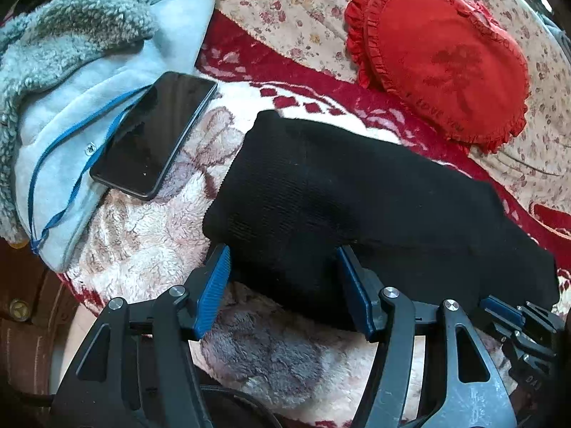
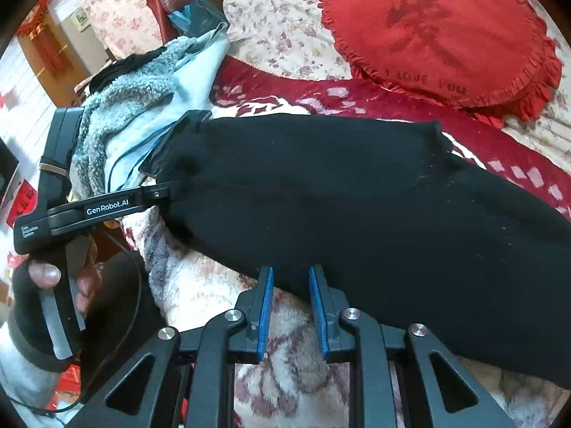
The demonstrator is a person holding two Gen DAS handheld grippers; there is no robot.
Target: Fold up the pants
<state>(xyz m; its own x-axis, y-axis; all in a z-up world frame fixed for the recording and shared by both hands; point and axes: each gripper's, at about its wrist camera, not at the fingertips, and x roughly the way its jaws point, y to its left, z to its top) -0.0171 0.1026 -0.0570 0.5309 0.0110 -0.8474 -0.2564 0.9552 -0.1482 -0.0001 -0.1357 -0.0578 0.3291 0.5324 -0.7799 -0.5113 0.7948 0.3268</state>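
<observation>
The black pants lie folded as a thick dark bundle on the fleecy blanket, and they fill the middle of the right wrist view. My left gripper is open with its blue pads astride the bundle's near edge. It also shows from the side in the right wrist view, touching the bundle's left end. My right gripper has its jaws partly apart at the bundle's near edge, with black cloth between the fingertips. Its tip shows at the right edge of the left wrist view.
A black phone lies on a light blue fleece jacket to the left. A red heart-shaped cushion sits on the floral quilt behind the pants. The red and white blanket covers the bed.
</observation>
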